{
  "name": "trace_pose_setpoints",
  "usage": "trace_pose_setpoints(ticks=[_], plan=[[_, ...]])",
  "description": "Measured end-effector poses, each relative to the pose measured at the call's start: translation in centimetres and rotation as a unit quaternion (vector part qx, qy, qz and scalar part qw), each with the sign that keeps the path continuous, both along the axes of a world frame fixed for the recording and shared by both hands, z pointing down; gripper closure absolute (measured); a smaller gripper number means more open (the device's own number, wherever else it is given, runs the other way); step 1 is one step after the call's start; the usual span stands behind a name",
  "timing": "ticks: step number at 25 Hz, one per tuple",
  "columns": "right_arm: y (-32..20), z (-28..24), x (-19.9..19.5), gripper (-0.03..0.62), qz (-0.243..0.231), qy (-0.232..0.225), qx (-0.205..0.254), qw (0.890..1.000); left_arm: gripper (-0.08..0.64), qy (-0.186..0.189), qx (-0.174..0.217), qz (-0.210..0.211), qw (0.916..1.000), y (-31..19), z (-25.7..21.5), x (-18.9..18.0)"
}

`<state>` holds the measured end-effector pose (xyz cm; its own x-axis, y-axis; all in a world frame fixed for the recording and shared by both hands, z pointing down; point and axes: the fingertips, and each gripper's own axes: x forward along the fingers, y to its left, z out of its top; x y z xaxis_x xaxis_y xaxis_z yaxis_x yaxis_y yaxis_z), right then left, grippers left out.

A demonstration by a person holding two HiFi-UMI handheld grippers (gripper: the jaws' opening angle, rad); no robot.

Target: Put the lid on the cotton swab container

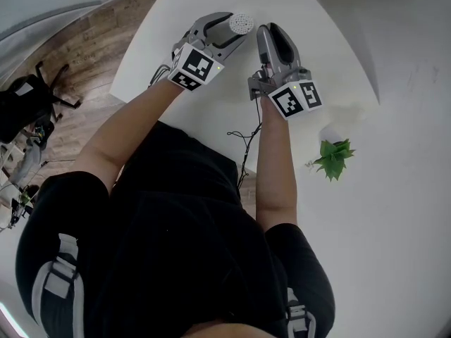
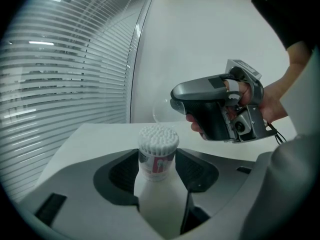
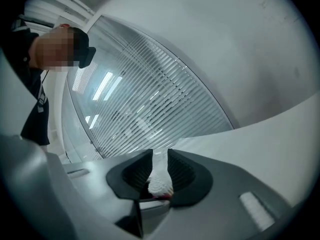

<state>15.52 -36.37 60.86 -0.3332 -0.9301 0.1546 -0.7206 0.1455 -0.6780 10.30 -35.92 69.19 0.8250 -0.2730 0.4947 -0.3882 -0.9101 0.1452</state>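
Note:
My left gripper is shut on the cotton swab container, a small white tub standing upright with its top uncovered. In the left gripper view the container sits between both pads, its packed swab heads showing on top. To its right my right gripper points away from me; seen from the side, a faint clear round lid hangs at its tip, a little beyond and above the container. In the right gripper view the jaws stand narrow, closed on that thin clear lid, edge-on, with a white dotted patch in it.
Both grippers hover over the far end of a white round table. A small green plant stands at the right. A thin black cable hangs below my right forearm. An office chair is on the wood floor at left. Window blinds lie beyond.

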Motion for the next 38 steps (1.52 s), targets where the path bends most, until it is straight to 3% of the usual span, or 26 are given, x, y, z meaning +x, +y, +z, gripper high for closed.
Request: trace_pose_setpoints(ticks=[10,23,32,38], plan=[[0.0,0.3,-3.0,0.483,-0.066,0.015,0.007,0.998,0.325,0.008,0.005,0.003,1.0000,-0.1,0.0,0.1],[-0.1,2.2,-4.7,0.486,-0.086,0.120,-0.029,0.989,0.325,0.013,0.004,0.003,0.9999,0.0,0.0,0.0],[-0.2,2.9,-5.9,0.486,-0.120,0.264,-0.035,0.956,0.325,0.018,-0.005,0.011,0.9998,0.2,-0.1,0.0],[-0.2,3.1,-6.3,0.491,-0.118,0.312,-0.041,0.942,0.324,0.023,-0.014,0.017,0.9995,0.4,-0.6,-0.4]])
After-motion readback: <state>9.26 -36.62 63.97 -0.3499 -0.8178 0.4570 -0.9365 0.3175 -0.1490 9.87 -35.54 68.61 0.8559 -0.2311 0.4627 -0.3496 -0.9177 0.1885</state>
